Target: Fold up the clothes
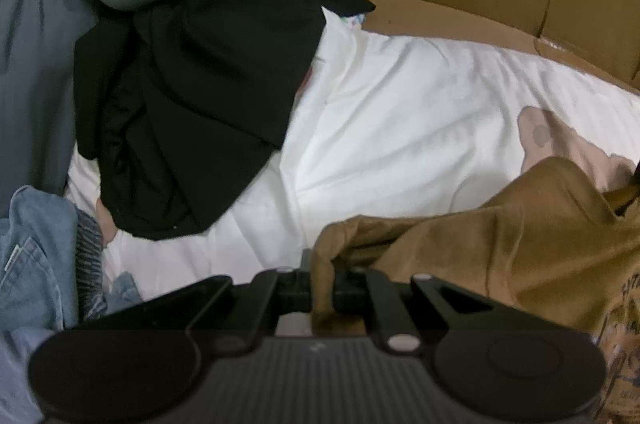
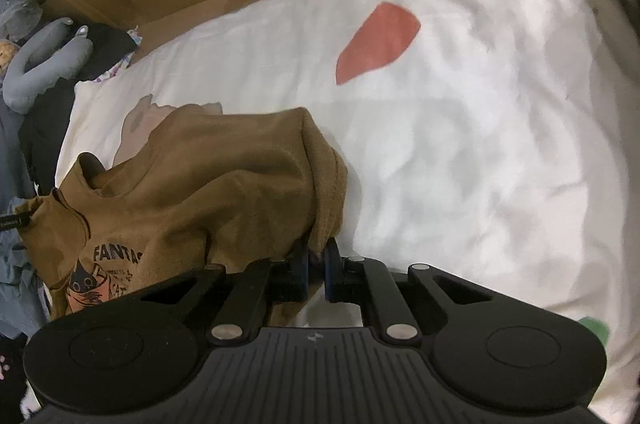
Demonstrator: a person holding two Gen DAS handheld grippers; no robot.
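While we hold the brown T-shirt strung between us over the white bed sheet, its long axis runs from one tool to the other: the left tool is clamped on one bunched edge, the right tool on the opposite hem, so neither is nearer. The shirt sags in the middle, its printed front partly folded under, and its lower half is cut off behind the tool bodies.

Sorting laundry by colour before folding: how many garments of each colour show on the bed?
Brown: 1, the brown T-shirt, pinched by both grippers, left and right
Black: 1, the black garment
Blue denim: 1, the jeans
Total: 3
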